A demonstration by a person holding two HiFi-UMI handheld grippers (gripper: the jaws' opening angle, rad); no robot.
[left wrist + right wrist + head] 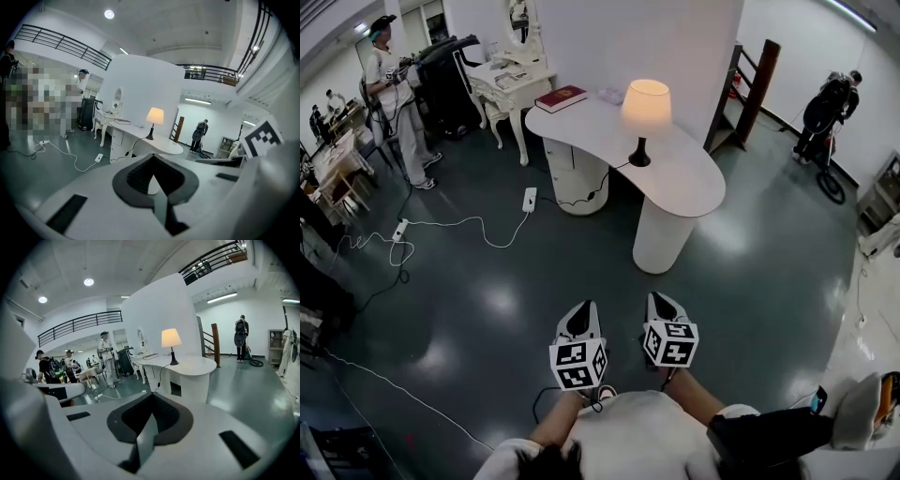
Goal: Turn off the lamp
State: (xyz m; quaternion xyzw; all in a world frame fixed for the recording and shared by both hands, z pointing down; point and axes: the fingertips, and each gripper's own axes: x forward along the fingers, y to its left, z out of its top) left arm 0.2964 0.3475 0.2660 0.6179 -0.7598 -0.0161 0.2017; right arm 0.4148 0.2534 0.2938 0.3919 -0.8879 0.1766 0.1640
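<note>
The lamp (pixel 645 103) is lit, with a cream shade on a dark stem and base, and stands on a white curved table (pixel 694 183) well ahead of me. My left gripper (pixel 583 309) and right gripper (pixel 659 302) hang side by side over the dark floor, short of the table and pointing toward it. Both are shut with nothing held. The left gripper view shows the lamp (pixel 155 116) on the table (pixel 164 147) beyond the shut left gripper (pixel 152 158). In the right gripper view the lamp (pixel 170 338) glows past the shut right gripper (pixel 151 398).
A red book (pixel 561 97) lies at the table's far end. The lamp's cord runs to a power strip (pixel 530 199) on the floor, with more white cable to the left. A white dressing table (pixel 508 82) stands behind. One person (pixel 397 89) stands far left, another (pixel 828 105) far right.
</note>
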